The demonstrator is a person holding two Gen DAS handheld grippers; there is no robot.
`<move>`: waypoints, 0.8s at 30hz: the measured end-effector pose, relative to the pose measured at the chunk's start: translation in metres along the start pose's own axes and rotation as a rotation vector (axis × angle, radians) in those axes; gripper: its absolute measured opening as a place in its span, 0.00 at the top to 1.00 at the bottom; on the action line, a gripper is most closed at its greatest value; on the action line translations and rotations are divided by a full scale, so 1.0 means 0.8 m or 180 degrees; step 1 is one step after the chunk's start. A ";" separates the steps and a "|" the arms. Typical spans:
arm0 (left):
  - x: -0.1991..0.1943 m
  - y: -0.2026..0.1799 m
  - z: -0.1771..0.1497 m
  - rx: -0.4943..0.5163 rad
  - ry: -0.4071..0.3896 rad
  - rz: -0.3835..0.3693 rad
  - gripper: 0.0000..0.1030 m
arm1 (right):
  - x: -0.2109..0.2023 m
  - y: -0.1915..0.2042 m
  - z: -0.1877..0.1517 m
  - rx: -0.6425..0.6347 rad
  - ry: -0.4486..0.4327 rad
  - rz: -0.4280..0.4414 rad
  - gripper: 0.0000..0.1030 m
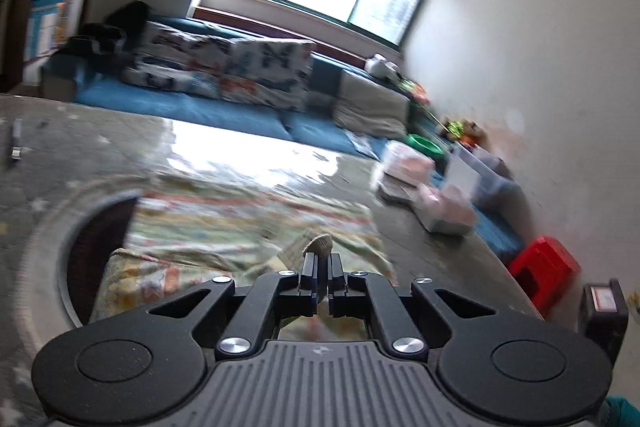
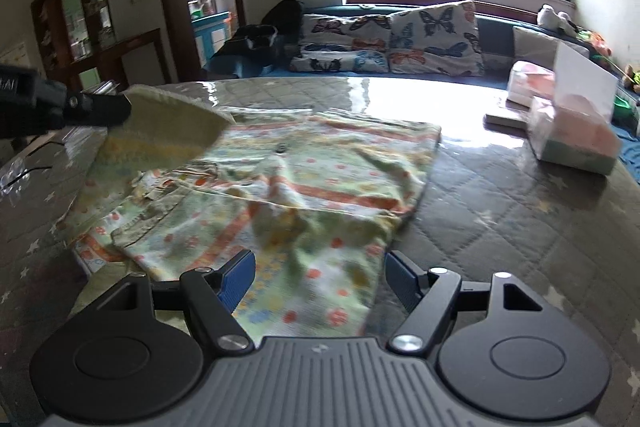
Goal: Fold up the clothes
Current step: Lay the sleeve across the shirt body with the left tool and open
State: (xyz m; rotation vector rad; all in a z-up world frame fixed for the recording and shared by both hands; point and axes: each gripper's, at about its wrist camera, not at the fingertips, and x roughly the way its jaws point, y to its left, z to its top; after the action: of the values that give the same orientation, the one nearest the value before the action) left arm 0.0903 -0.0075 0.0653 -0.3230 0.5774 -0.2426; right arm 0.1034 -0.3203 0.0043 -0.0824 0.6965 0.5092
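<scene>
Left gripper (image 1: pixel 323 259) pinches floral garment (image 2: pixel 280 187); right gripper (image 2: pixel 320 277) gapes above it

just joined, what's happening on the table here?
A person is folding a floral garment spread on the quilted table with a pair of handheld tongs. The left tongs are shut on a corner of the fabric and hold it lifted off the table; in the right wrist view that raised flap hangs over the garment's left side. The right tongs are open above the near edge, with nothing gripped. Packaged goods sit at the table's far right.
</scene>
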 end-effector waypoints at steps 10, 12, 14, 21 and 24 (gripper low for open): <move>0.039 -0.027 -0.044 0.0204 0.0375 -0.0236 0.94 | -0.004 -0.022 -0.003 0.0161 -0.0027 -0.0118 0.28; 0.044 -0.030 -0.055 0.0248 0.0504 -0.0306 0.92 | -0.005 -0.024 -0.001 0.0175 -0.0041 -0.0132 0.28; 0.047 -0.034 -0.067 0.0317 0.0618 -0.0365 0.91 | -0.006 -0.026 0.001 0.0197 -0.0063 -0.0148 0.28; 0.027 -0.015 -0.069 0.0388 0.0595 -0.0322 0.62 | -0.002 -0.016 0.013 0.0215 -0.0099 -0.0008 0.34; 0.015 0.007 -0.061 0.0346 0.0501 -0.0157 0.59 | 0.012 -0.006 0.016 0.0189 -0.0035 0.0097 0.39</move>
State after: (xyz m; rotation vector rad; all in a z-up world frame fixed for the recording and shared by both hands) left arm 0.0733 -0.0170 0.0187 -0.2141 0.7093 -0.3479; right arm 0.1195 -0.3172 0.0078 -0.0133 0.7023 0.5174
